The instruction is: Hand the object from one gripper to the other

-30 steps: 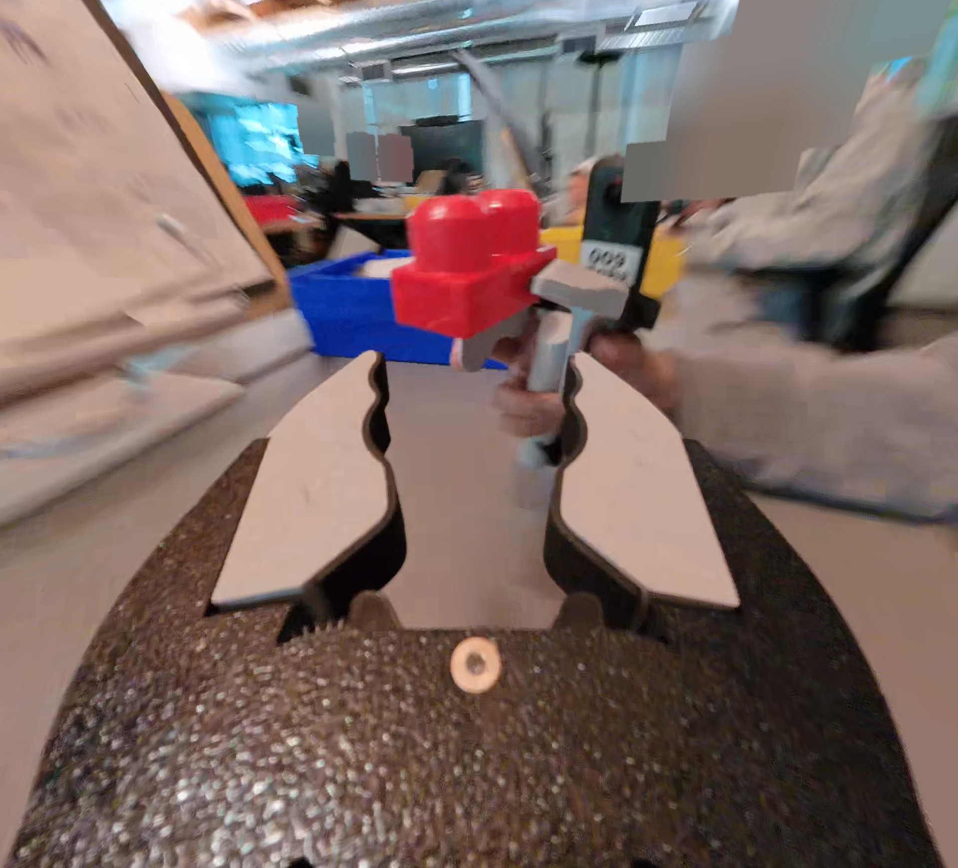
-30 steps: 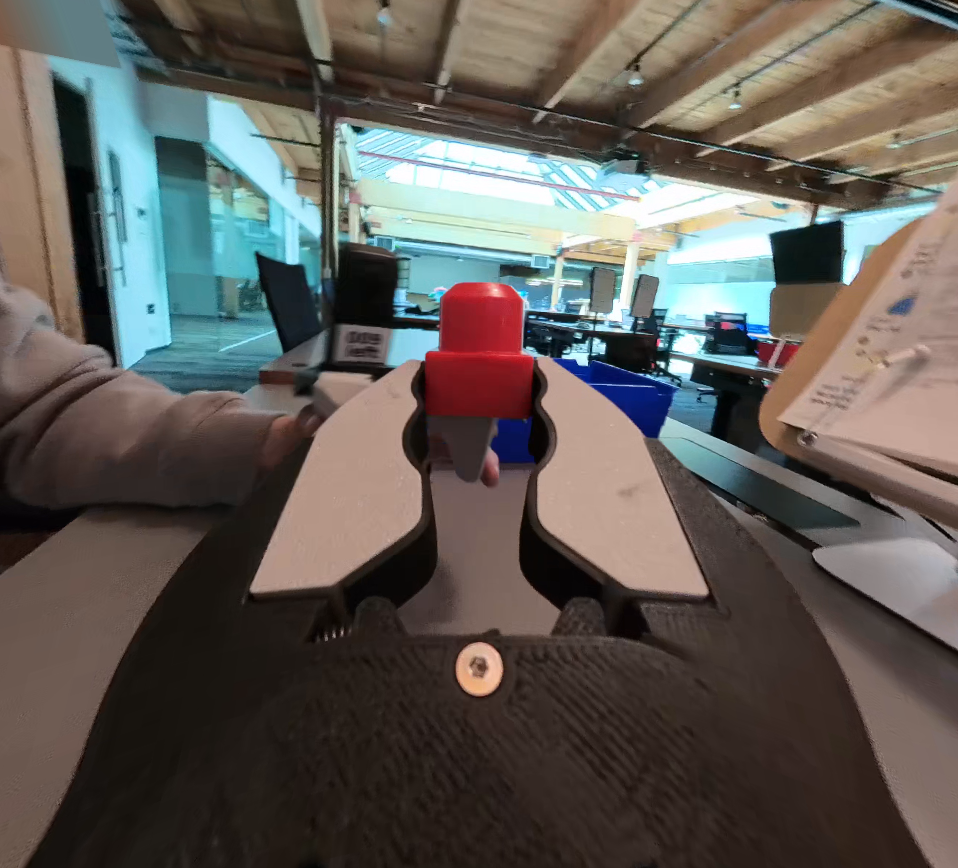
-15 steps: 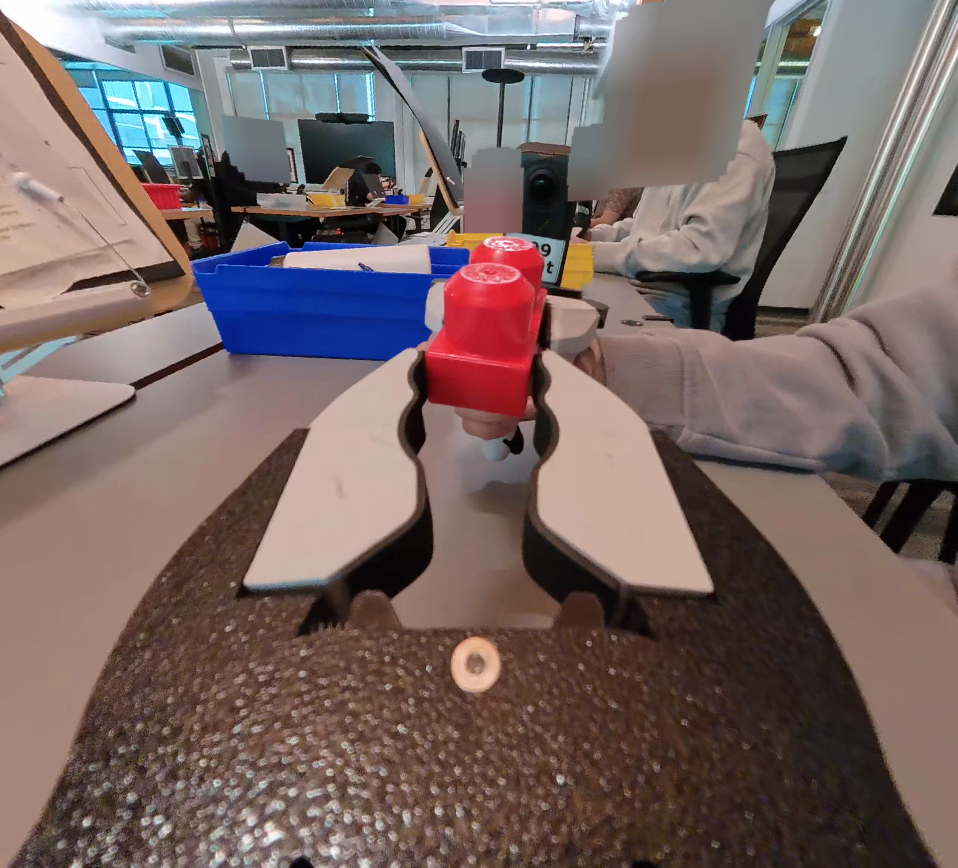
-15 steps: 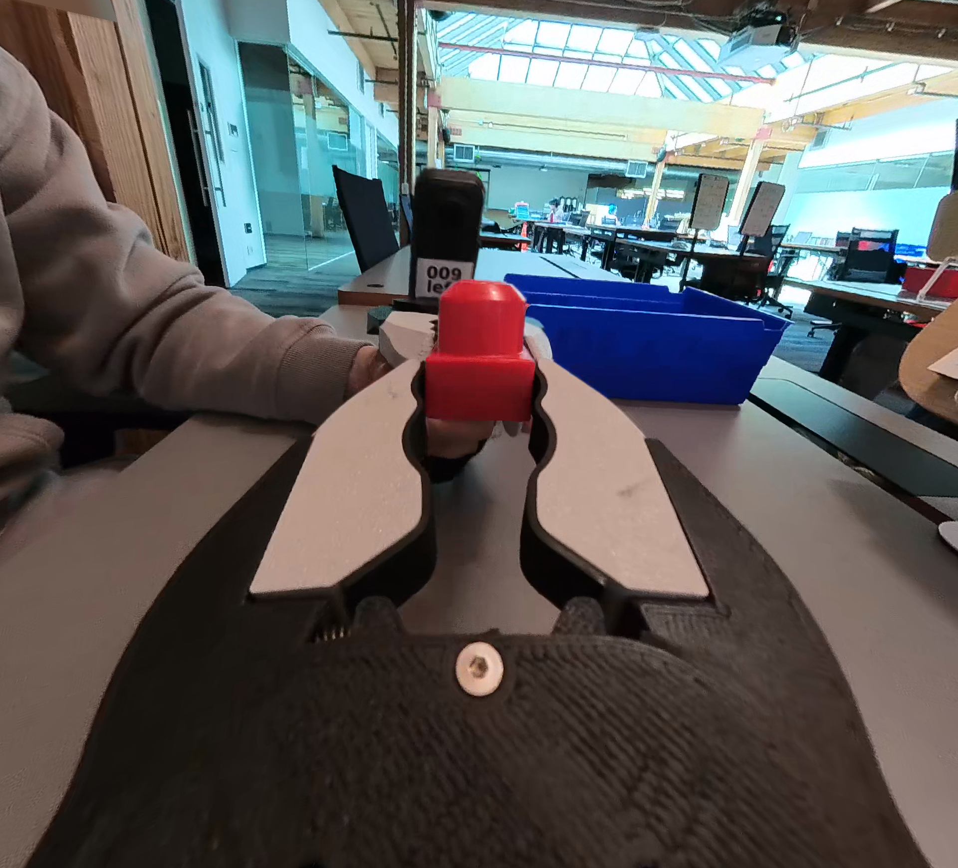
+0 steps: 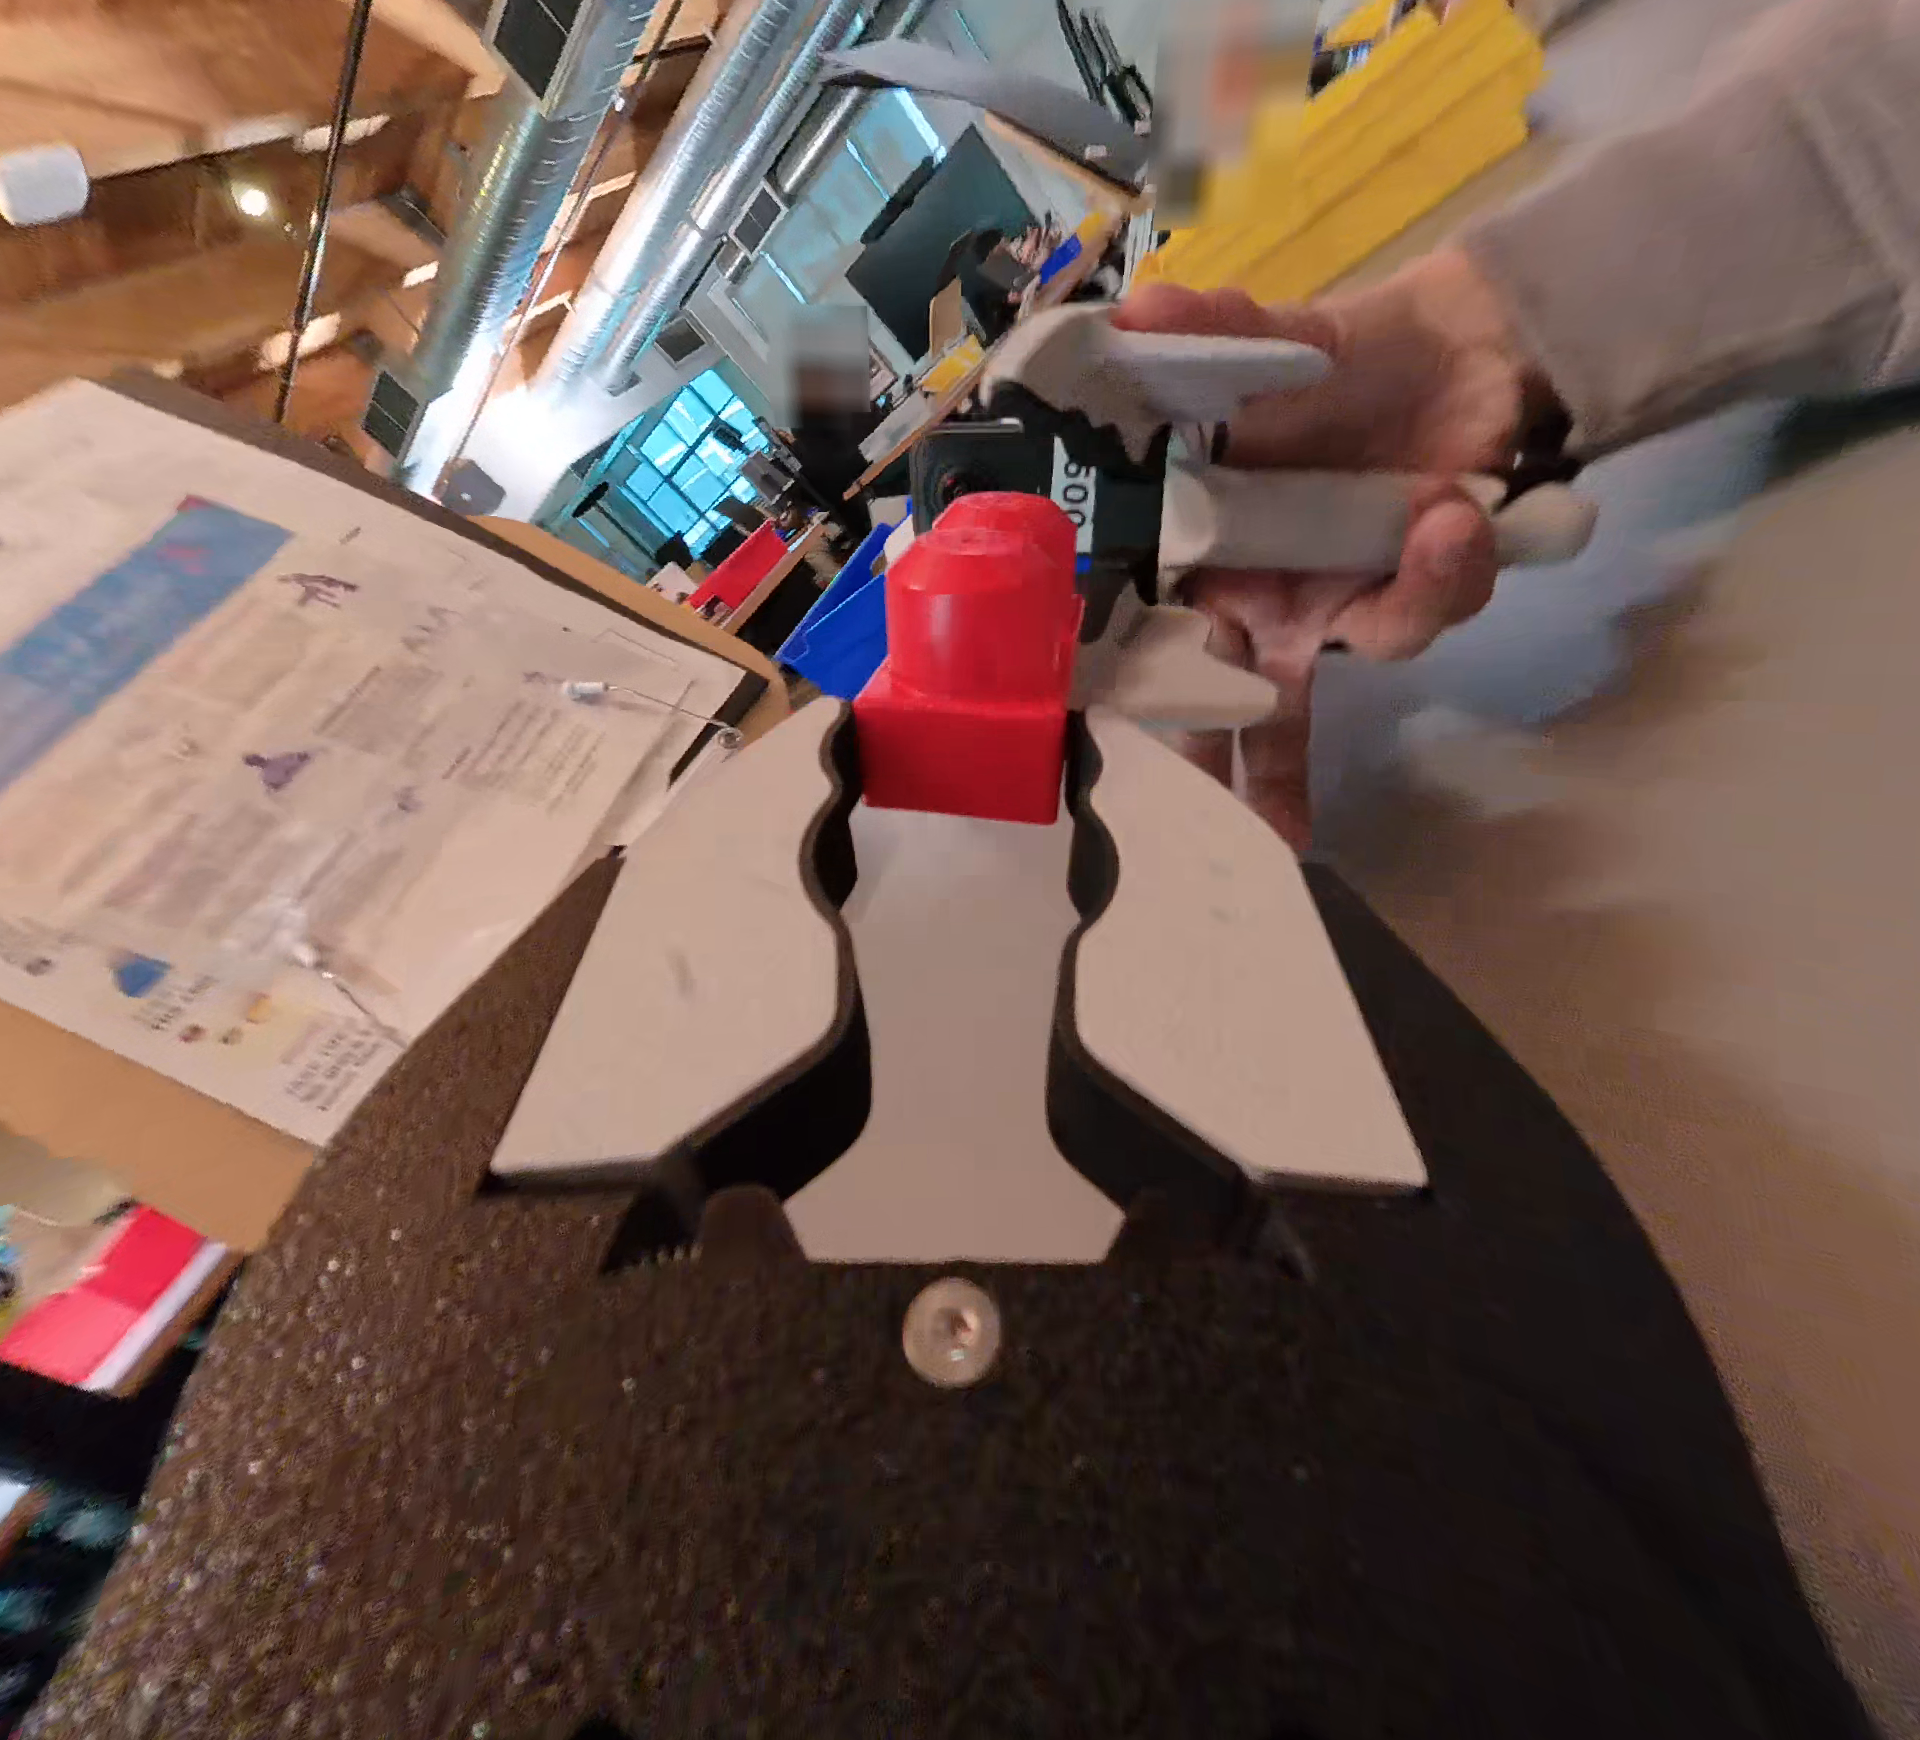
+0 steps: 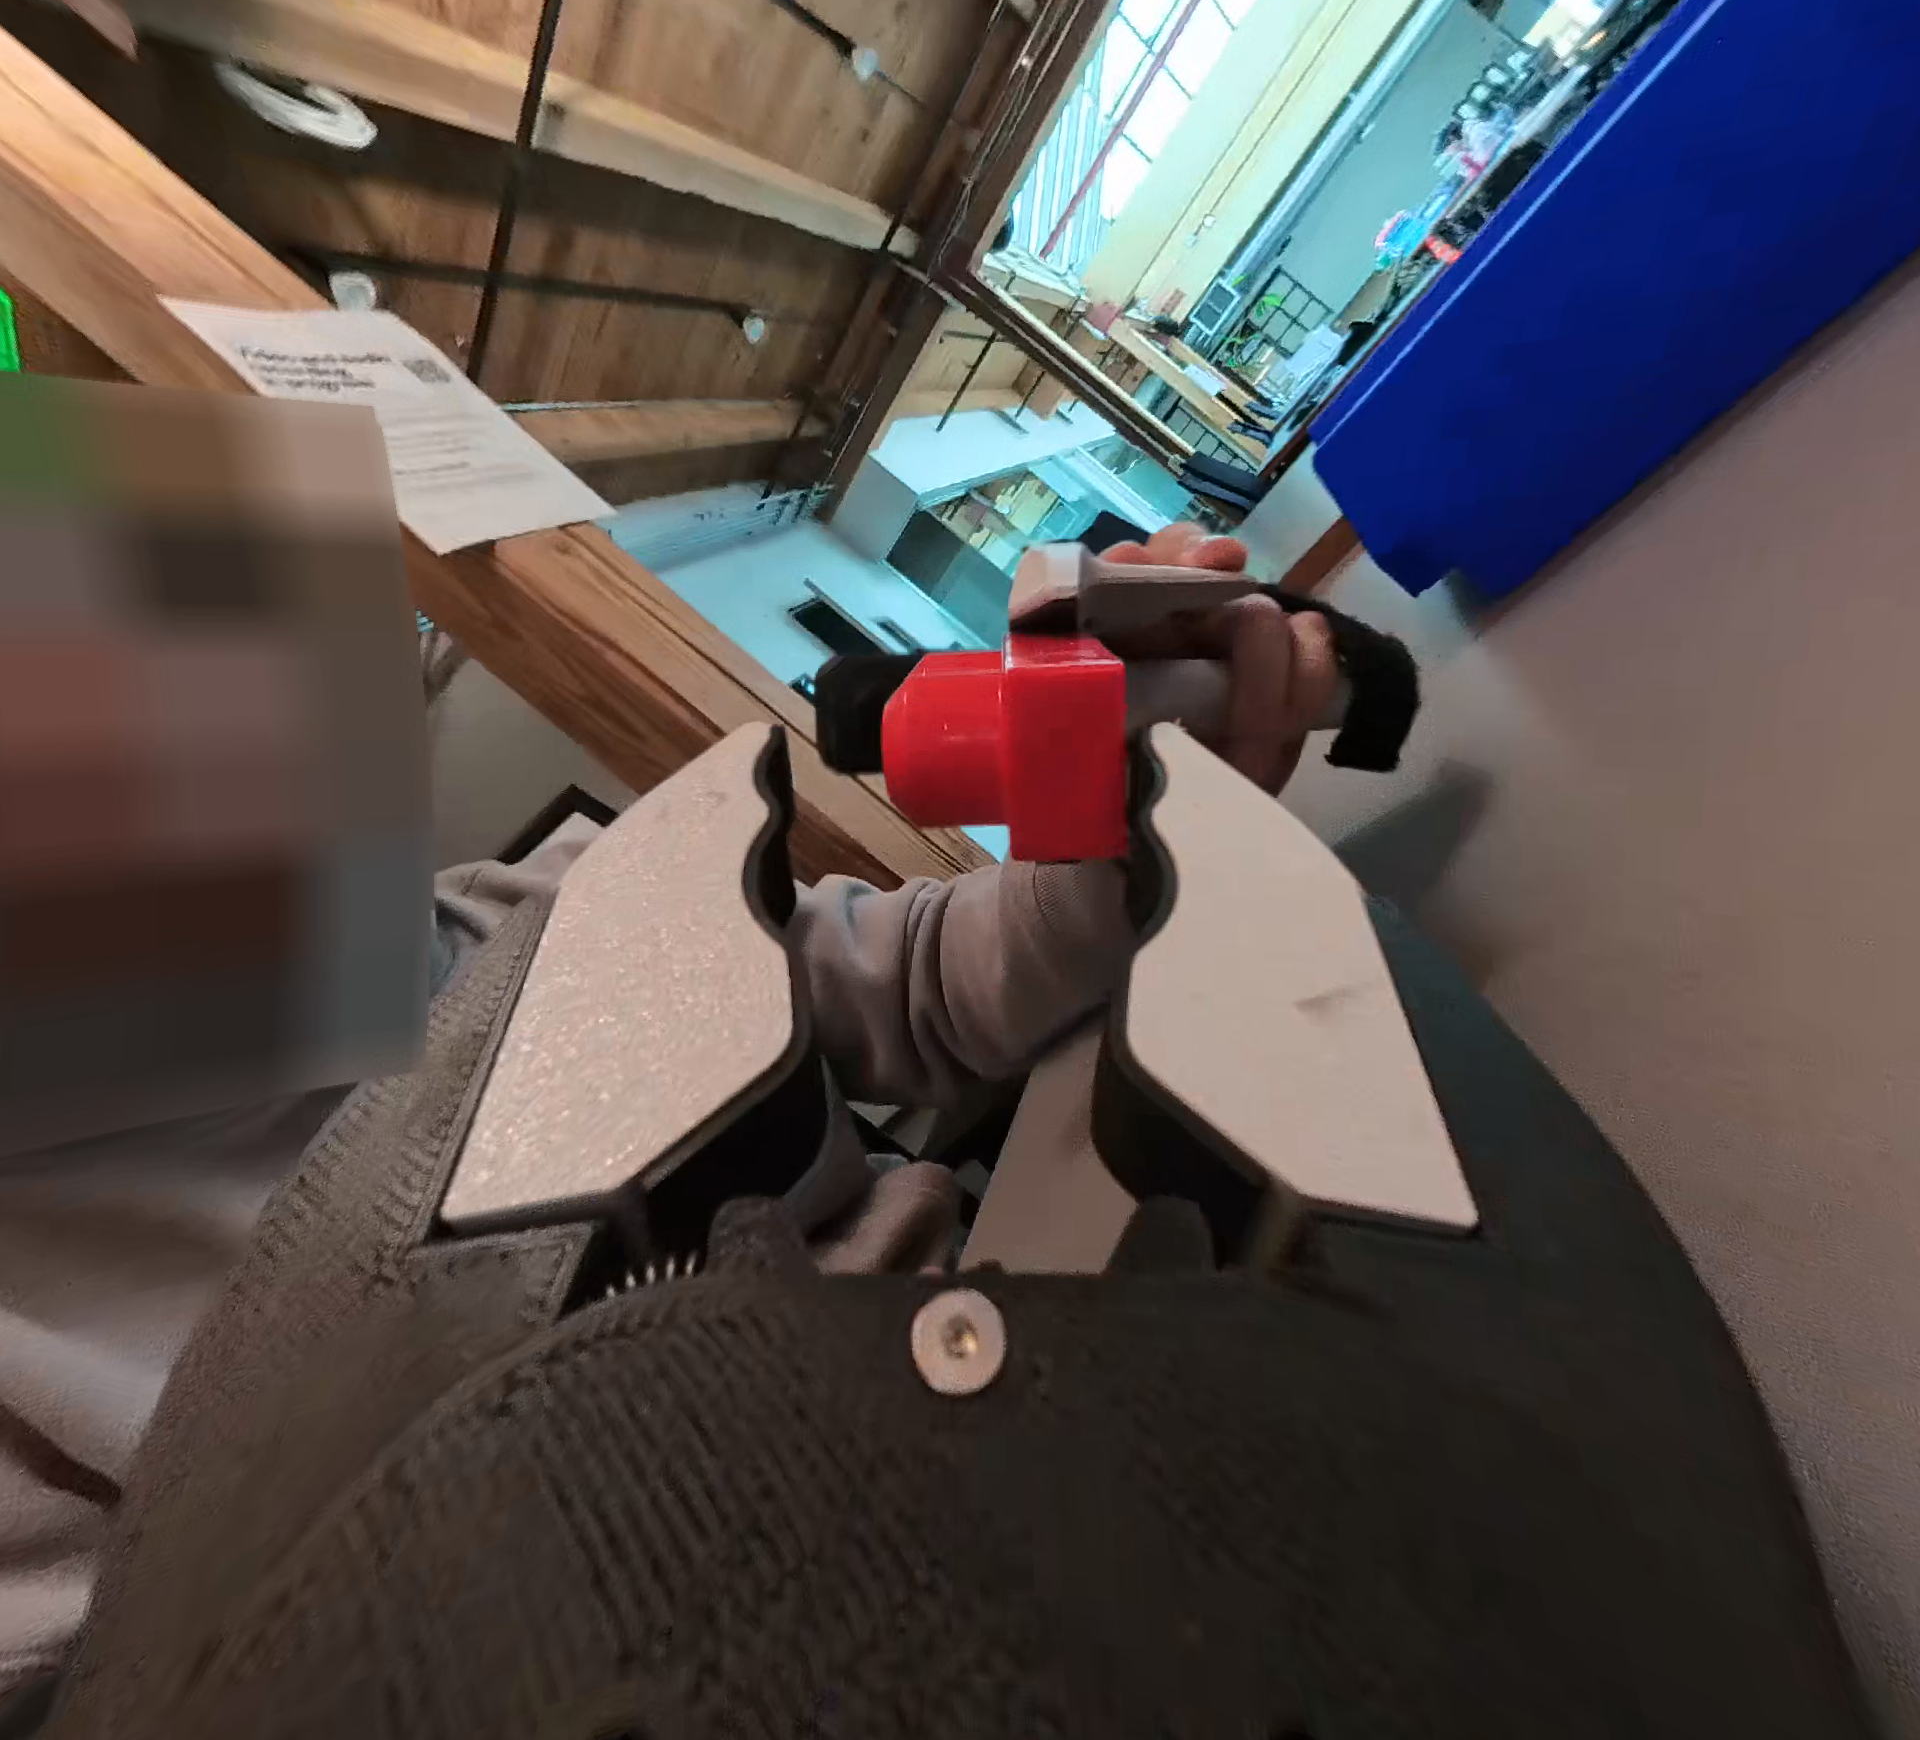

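A red toy block (image 5: pixel 961 703) with two round studs sits between the fingertips of my left gripper (image 5: pixel 961 745), which is shut on its square base. In the right wrist view the same block (image 6: pixel 1008 745) lies on its side between the spread fingers of my right gripper (image 6: pixel 961 745), which is open; the block is close against the right-hand finger (image 6: pixel 1236 942). The left gripper's grey fingers (image 6: pixel 1132 589) and the hand holding it show behind the block. In the left wrist view my right gripper (image 5: pixel 1101 537) faces me just beyond the block, with its jaws apart.
A clipboard with a printed sheet (image 5: pixel 312 755) stands at the left. A blue bin (image 6: pixel 1610 288) sits on the grey table (image 6: pixel 1714 859) to the right. Yellow bins (image 5: pixel 1403 111) lie farther back. A person's grey sleeve (image 5: pixel 1714 184) crosses the upper right. My left and right fingertips are right by each other.
My right gripper has opened and let go of the red block, which my left gripper now holds alone. Both views have rolled sharply to one side.
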Available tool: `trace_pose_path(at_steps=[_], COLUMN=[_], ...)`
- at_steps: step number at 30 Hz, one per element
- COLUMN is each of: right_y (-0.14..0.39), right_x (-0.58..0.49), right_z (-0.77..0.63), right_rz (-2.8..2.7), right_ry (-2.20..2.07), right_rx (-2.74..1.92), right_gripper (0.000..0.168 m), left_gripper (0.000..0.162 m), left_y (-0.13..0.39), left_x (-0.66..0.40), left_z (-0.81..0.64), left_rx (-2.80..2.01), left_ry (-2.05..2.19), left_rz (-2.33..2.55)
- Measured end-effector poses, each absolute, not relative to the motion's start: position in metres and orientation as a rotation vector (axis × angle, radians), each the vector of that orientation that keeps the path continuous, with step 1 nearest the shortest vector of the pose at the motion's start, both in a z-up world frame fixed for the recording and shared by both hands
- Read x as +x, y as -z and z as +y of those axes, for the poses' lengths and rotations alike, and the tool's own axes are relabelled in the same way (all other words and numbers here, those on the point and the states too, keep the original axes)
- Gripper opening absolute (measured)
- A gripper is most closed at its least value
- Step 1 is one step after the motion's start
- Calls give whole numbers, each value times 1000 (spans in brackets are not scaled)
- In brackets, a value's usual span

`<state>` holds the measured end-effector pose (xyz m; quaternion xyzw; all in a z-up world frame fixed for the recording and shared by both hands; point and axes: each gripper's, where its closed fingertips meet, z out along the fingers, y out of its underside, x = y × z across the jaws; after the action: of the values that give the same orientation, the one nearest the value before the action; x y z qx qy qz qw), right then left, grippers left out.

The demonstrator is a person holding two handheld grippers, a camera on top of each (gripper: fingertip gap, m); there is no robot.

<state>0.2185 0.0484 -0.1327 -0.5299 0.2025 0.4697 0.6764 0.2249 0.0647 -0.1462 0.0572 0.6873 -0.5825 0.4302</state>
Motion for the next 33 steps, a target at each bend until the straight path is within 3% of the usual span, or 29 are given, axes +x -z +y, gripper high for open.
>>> trace_pose_path(at_steps=[3, 6, 11, 15, 18, 23, 27, 33], right_y=[145, 155, 153, 129, 119, 124, 140, 148], right_x=[221, 221, 222, 239, 249, 236, 221, 207], right_z=[51, 53, 54, 44, 35, 42, 52, 57], right_rz=[514, 512, 413, 357, 251, -43, -271, -399], right_ry=[-1034, -982, -826, -576, -204, 269, 453, 480], right_rx=[-1255, -1319, -1380, -1293, -1301, -1415, -1503, -1516], right_gripper=[62, 49, 48, 47, 47, 48, 48, 48], left_gripper=[37, 37, 39, 67, 76, 67, 54, 55], left_y=[155, 161, 162, 154, 158, 163, 149, 150], left_x=[226, 227, 231, 232, 234, 224, 205, 192], left_z=[62, 60, 62, 64, 61, 53, 51, 47], left_rx=[205, 224, 161, -115, -459, -976, -1076, -1056], left_ry=[1335, 1295, 1308, 1629, 1967, 2508, 2864, 2881], left_rz=[1725, 1734, 1748, 1816, 1996, 2225, 2290, 2429])
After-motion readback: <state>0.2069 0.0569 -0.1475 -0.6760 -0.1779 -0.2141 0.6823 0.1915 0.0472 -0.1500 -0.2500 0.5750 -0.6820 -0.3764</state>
